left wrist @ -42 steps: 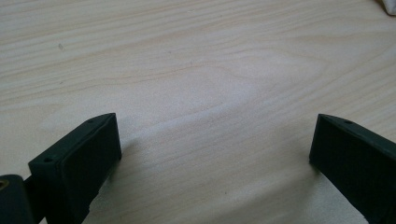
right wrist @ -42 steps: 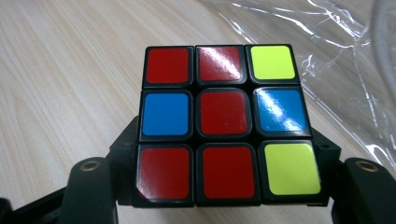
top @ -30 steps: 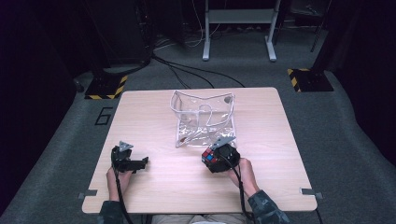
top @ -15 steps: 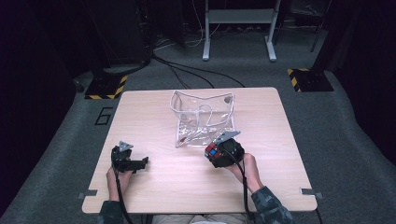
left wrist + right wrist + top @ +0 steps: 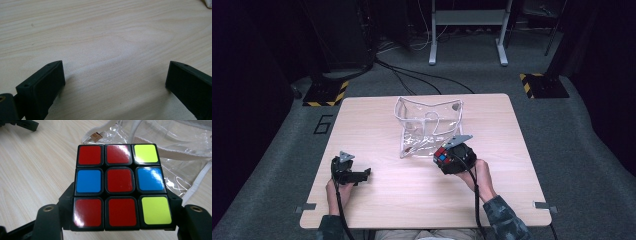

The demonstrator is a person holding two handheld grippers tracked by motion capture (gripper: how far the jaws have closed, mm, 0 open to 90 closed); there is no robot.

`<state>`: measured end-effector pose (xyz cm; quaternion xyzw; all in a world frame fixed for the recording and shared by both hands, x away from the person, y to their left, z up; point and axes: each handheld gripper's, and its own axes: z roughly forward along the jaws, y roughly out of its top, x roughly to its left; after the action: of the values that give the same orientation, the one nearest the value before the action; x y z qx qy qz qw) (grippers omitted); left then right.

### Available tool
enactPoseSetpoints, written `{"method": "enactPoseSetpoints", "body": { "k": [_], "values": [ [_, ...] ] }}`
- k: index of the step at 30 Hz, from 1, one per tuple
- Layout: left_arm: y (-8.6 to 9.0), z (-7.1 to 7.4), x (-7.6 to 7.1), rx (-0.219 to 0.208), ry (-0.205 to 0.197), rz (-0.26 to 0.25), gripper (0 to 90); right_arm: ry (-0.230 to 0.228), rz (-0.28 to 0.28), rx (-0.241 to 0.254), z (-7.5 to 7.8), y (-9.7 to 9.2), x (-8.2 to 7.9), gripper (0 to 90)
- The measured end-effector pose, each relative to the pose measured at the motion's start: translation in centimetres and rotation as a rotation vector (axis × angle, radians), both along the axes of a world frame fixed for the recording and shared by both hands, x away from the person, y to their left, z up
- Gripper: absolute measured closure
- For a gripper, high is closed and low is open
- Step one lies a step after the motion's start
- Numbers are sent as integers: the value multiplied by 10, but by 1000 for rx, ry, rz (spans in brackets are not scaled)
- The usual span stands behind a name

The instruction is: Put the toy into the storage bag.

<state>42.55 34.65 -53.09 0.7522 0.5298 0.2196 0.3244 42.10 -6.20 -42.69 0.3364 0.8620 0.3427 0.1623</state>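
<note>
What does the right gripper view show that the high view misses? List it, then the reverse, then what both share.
Right gripper view alone: the puzzle cube's facing side sticker by sticker, five red, two blue, two yellow, and a small tag on the clear bag.

High view alone: the whole wooden table, the person's right hand behind the right hand-held gripper, the grey floor and a metal stand beyond.

Both: the cube clamped in the right hand-held gripper, the clear plastic bag just past it, and the left hand-held gripper farther off.

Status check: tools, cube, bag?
Right tool clamped on puzzle cube, held off the table beside the clear bag. Left tool open, empty, low over the table. Nothing blocks the bag.
</note>
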Motion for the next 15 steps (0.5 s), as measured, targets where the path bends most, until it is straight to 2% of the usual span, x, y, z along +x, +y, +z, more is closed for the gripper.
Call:
{"method": "enactPoseSetpoints", "body": {
  "k": [3,5,8,13,15],
  "values": [
    [0,0,0,0,0,-1,20,-6,1,-1,2,-2,1,332],
    [0,0,0,0,0,0,21,8,-17,1,4,-2,1,332],
    [0,0,0,1,0,-1,21,-11,-1,-9,7,-6,4,332],
    [0,0,0,0,0,0,21,-24,-16,-3,13,-8,6,332],
    [0,0,0,0,0,0,21,-12,-28,1,15,-9,6,332]
  ]
}}
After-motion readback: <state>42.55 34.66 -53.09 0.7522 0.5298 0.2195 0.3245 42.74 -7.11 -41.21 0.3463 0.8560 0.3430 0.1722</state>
